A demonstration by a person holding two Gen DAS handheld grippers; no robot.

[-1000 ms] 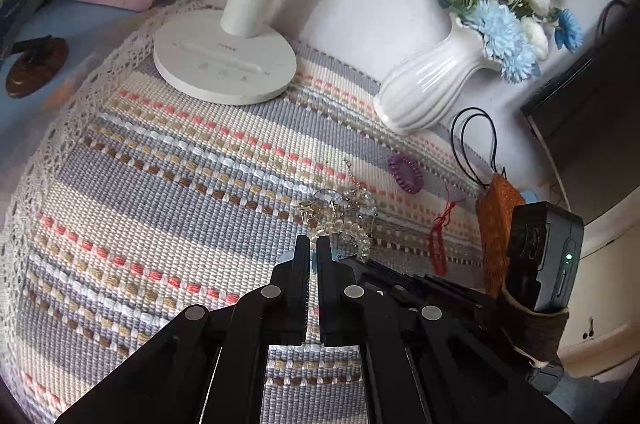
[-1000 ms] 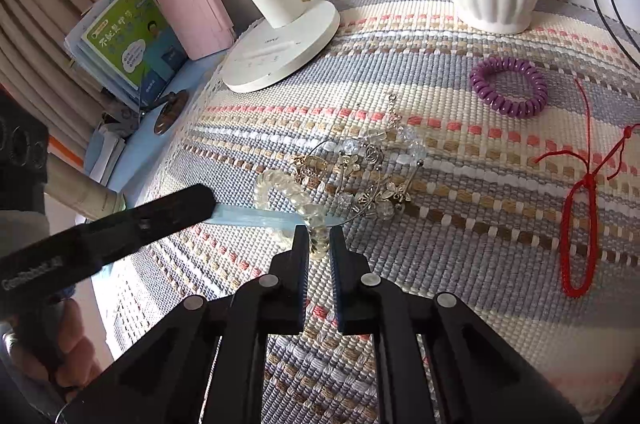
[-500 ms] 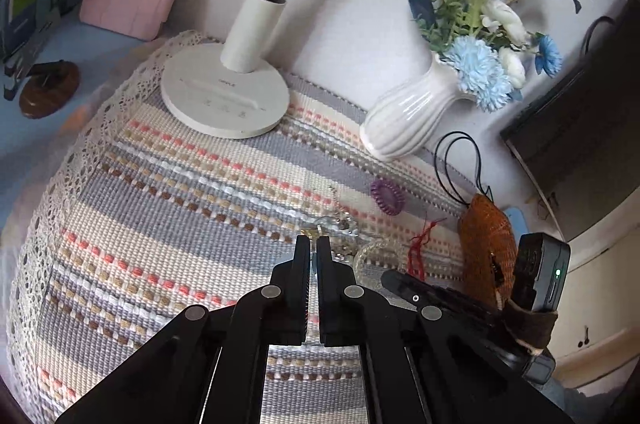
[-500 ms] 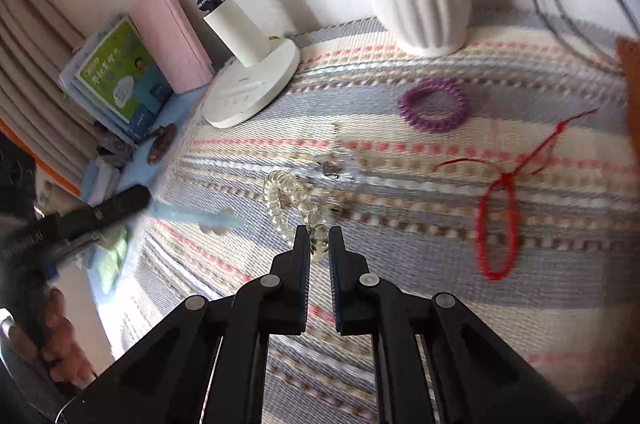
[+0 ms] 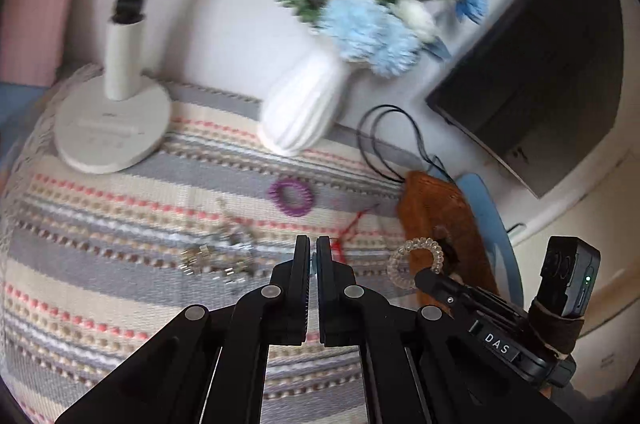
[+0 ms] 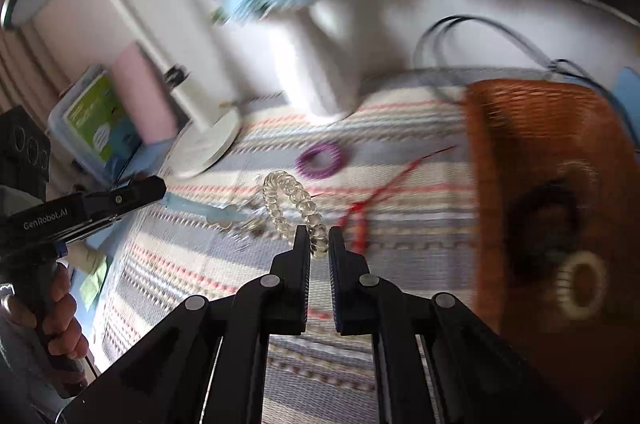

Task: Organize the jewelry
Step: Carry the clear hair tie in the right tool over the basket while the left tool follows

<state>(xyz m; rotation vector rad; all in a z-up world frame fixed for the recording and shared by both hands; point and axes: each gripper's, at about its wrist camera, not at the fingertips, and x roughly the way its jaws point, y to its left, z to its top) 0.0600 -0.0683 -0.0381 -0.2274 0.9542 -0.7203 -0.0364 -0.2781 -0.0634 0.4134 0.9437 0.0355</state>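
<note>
My right gripper [image 6: 319, 238] is shut on a clear spiral hair tie [image 6: 294, 205] and holds it in the air over the striped cloth [image 6: 400, 264], left of the brown woven basket [image 6: 552, 151]. The hair tie also shows in the left wrist view [image 5: 416, 262], at the basket's [image 5: 440, 207] near side. My left gripper [image 5: 313, 248] is shut and empty above the cloth. A purple spiral hair tie [image 5: 291, 197], a red string bracelet [image 5: 352, 224] and a silver crystal piece [image 5: 220, 256] lie on the cloth. A black tie [image 6: 544, 220] and a white ring [image 6: 580, 284] lie in the basket.
A white ribbed vase [image 5: 304, 107] with blue flowers and a white lamp base [image 5: 112, 131] stand at the back. A black cord [image 5: 384, 139] loops behind the basket. Books and a pink case [image 6: 136, 95] stand off the cloth's left. A dark box [image 5: 540, 63] sits at back right.
My right gripper has lifted the clear hair tie off the cloth and carried it right toward the basket. My left gripper has swung right and stays shut.
</note>
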